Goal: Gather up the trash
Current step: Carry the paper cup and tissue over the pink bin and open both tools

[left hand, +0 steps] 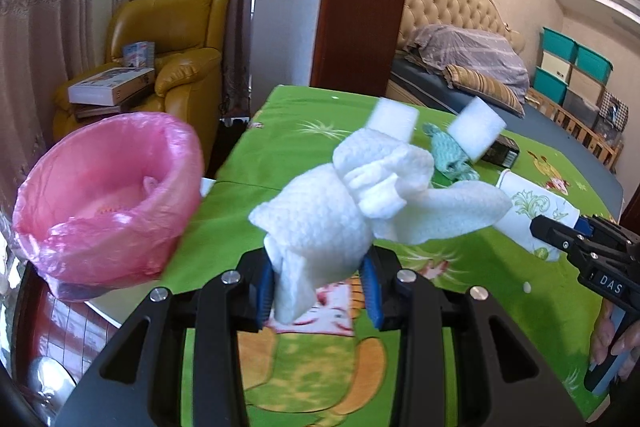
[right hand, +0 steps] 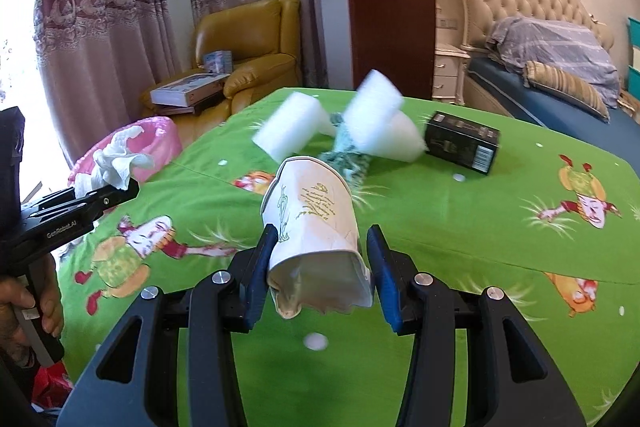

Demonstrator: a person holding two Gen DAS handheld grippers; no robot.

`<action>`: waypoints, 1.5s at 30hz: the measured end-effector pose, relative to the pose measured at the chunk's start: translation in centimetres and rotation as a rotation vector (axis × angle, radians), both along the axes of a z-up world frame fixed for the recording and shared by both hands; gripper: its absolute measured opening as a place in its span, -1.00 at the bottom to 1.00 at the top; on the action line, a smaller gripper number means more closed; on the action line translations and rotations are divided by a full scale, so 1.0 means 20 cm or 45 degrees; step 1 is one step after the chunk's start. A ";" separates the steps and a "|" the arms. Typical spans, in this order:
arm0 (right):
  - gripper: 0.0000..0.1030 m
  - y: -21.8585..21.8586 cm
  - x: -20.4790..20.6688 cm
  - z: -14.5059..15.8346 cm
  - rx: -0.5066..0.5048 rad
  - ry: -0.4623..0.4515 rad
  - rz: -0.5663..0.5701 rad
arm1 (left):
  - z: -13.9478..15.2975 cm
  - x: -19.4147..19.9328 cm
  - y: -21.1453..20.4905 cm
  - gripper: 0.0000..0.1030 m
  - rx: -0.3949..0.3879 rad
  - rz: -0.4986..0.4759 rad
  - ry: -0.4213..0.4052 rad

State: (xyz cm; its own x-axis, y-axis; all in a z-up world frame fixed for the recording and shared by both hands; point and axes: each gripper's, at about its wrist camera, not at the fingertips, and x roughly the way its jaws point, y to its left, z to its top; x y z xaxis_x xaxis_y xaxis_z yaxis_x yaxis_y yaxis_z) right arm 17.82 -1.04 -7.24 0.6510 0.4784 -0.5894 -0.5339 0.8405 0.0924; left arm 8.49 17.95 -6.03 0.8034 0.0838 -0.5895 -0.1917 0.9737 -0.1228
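Note:
My left gripper (left hand: pixel 316 269) is shut on a crumpled white paper towel (left hand: pixel 320 215), held above the green tablecloth (left hand: pixel 280 131). A bin lined with a pink bag (left hand: pixel 108 195) stands just off the table's left edge, to the left of that gripper. My right gripper (right hand: pixel 323 241) is shut on a crushed white paper cup (right hand: pixel 316 211) with green print. In the left wrist view the right gripper (left hand: pixel 560 239) shows at the right with the cup (left hand: pixel 532 211). The right wrist view has the left gripper (right hand: pixel 120 193) and its towel (right hand: pixel 116 159) in front of the bin (right hand: pixel 160 139).
Farther back on the tablecloth (right hand: pixel 440 219) lie two white foam blocks (right hand: pixel 288 131) (right hand: pixel 376 111), a teal knitted cloth (right hand: pixel 344 151) and a black box (right hand: pixel 464 143). A yellow armchair (left hand: pixel 176 39) with boxes stands behind the bin. A bed (left hand: pixel 472 67) fills the right background.

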 end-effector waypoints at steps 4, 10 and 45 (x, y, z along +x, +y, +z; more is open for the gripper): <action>-0.13 0.11 0.00 0.01 -0.016 -0.010 0.055 | 0.04 -0.03 0.09 -0.32 0.008 0.033 -0.026; -0.13 0.31 0.00 0.05 -0.028 -0.025 0.152 | 0.10 -0.12 0.28 -0.32 0.014 0.116 -0.077; 0.11 1.57 0.00 0.19 -0.015 -0.057 0.599 | 0.11 -0.17 1.37 0.75 0.002 0.502 -0.035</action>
State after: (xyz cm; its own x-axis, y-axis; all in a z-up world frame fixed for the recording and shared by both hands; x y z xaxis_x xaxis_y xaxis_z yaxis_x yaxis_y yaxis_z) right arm 17.86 30.34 -3.44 0.3902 0.7208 -0.5729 -0.8602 0.5072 0.0523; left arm 5.13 45.43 -3.73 0.7249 0.3901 -0.5678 -0.5479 0.8260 -0.1321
